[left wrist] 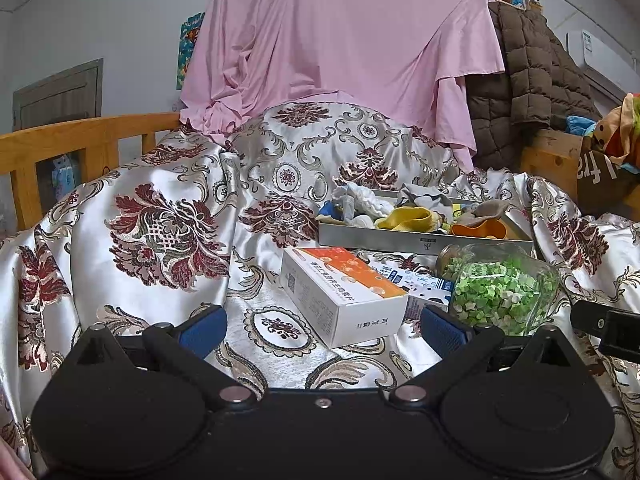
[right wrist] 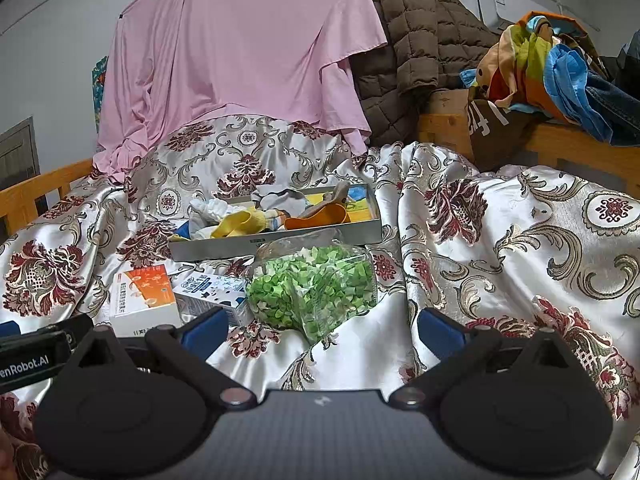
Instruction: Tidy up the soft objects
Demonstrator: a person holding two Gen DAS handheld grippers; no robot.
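Note:
A grey shallow tray (left wrist: 400, 240) (right wrist: 276, 242) lies on the patterned satin bedcover and holds several soft items: a yellow cloth (left wrist: 408, 218) (right wrist: 236, 222), white socks (left wrist: 368, 200), a grey cloth (left wrist: 424, 196) and an orange piece (left wrist: 480, 228) (right wrist: 320, 216). My left gripper (left wrist: 324, 328) is open and empty, low over the cover in front of a white and orange box (left wrist: 344, 296). My right gripper (right wrist: 322, 328) is open and empty, just in front of a clear jar of green paper stars (right wrist: 316, 284) (left wrist: 504, 288).
A small blue and white carton (right wrist: 208, 288) (left wrist: 416, 280) lies between box and jar. A pink sheet (left wrist: 340, 40) hangs behind. A brown quilted jacket (right wrist: 408, 40) and a pile of colourful clothes (right wrist: 552, 64) sit on the wooden bed frame (left wrist: 80, 136) at right.

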